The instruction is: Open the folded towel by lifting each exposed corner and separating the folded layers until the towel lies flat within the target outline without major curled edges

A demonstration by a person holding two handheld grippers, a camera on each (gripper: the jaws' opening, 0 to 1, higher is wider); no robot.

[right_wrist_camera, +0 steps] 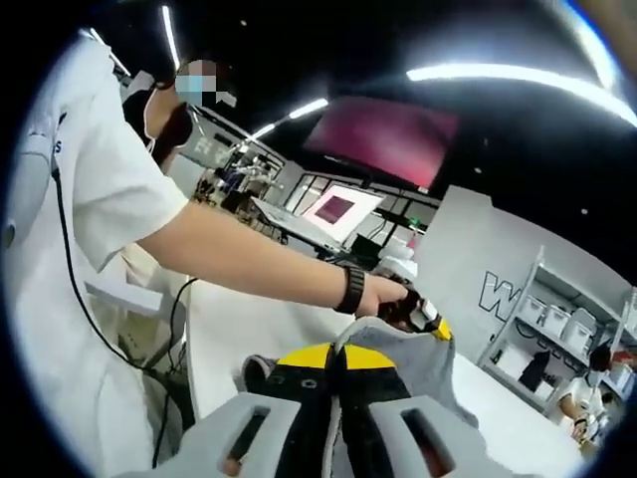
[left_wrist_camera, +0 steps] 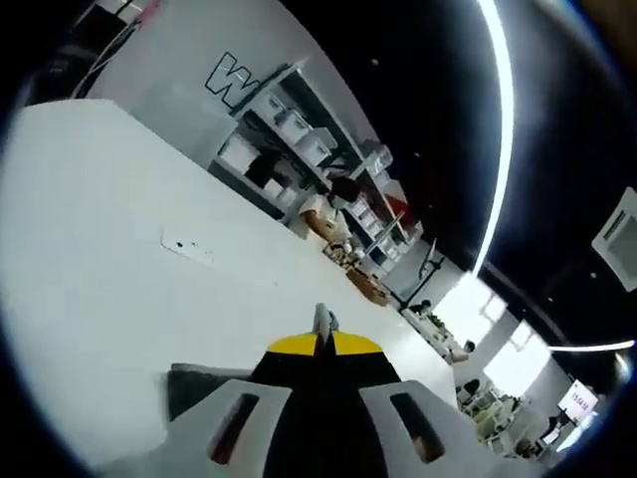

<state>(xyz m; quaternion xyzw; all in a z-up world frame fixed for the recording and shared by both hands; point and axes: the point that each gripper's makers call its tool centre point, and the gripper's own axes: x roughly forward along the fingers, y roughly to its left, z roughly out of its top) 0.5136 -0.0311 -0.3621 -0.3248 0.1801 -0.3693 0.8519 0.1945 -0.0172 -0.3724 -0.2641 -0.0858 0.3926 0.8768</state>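
Note:
The grey towel [right_wrist_camera: 410, 366] hangs lifted above the white table [right_wrist_camera: 234, 324], stretched between both grippers. In the right gripper view, my right gripper [right_wrist_camera: 338, 360] is shut on one edge of the towel, just past its yellow tips. The left gripper [right_wrist_camera: 422, 315], held in a person's hand [right_wrist_camera: 383, 295], grips the towel's far edge. In the left gripper view, my left gripper [left_wrist_camera: 323, 337] is shut with a thin sliver of grey towel [left_wrist_camera: 323, 319] pinched between the tips. More of the cloth [left_wrist_camera: 194, 388] droops to the lower left, over the table [left_wrist_camera: 100, 249].
A person in a white shirt [right_wrist_camera: 90, 199] stands at the table's near side, forearm [right_wrist_camera: 249, 264] reaching across. Shelves with white bins [left_wrist_camera: 289, 129] and a seated person [left_wrist_camera: 333, 204] lie beyond the table's far edge. A small mark [left_wrist_camera: 184, 244] shows on the tabletop.

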